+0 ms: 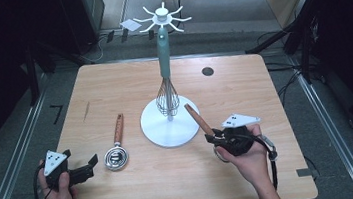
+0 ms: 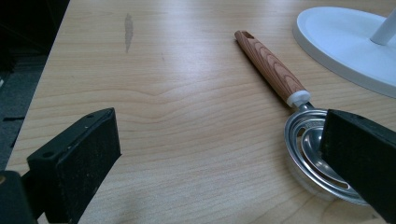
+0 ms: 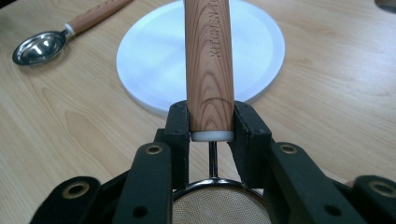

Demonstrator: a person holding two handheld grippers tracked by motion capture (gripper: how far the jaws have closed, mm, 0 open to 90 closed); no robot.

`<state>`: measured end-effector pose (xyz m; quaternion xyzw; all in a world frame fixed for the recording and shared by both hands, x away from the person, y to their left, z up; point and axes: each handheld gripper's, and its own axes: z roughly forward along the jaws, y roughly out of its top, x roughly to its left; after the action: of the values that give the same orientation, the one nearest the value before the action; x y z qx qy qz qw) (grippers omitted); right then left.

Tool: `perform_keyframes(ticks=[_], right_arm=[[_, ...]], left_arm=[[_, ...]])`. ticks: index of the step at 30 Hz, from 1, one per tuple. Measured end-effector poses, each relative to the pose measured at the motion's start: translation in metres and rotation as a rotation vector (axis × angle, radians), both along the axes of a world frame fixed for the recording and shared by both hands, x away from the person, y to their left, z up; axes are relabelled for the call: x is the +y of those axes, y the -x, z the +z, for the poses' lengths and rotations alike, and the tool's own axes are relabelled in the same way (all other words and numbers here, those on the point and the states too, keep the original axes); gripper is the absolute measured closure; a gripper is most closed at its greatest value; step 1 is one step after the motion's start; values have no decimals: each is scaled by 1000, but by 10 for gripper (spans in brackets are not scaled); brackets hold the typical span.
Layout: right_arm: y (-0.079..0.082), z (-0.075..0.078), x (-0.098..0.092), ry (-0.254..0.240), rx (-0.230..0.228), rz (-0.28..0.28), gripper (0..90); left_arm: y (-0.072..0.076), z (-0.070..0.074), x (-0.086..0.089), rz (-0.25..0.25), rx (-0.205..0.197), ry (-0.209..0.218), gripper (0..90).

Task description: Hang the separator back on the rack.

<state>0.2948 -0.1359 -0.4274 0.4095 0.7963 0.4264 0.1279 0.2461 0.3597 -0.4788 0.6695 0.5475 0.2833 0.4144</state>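
Middle of the table (image 1: 112,81) is blocked by the white stand (image 1: 170,125) with a whisk (image 1: 168,98) hanging from its hooked top, so anything crossing between the two sides has to go round its wide base or stay near the front edge. Left of the base a metal scoop (image 1: 117,156) lies flat, just beside the left gripper (image 1: 91,164), narrowing that lane. Far left, far right and the back strip are bare wood, and the front edge between the two hands is free too.

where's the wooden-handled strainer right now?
The strainer is clamped by its handle in the right gripper, in the high view just right of the white stand base, handle pointing up toward the hanging whisk.
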Motion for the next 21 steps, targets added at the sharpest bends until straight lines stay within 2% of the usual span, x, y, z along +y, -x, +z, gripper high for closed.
perform_keyframes(ticks=[6,10,12,21], right_arm=[[2,5,-3,-31,-40,-25,715],[4,9,-5,-82,-40,-28,715],[5,13,-4,-75,-55,-37,715],[11,28,-3,-104,-117,-62,715]], left_arm=[[0,0,0,4,1,1,0],[0,-1,0,6,1,5,0],[0,-1,0,8,3,7,0],[0,-1,-1,6,3,0,0]])
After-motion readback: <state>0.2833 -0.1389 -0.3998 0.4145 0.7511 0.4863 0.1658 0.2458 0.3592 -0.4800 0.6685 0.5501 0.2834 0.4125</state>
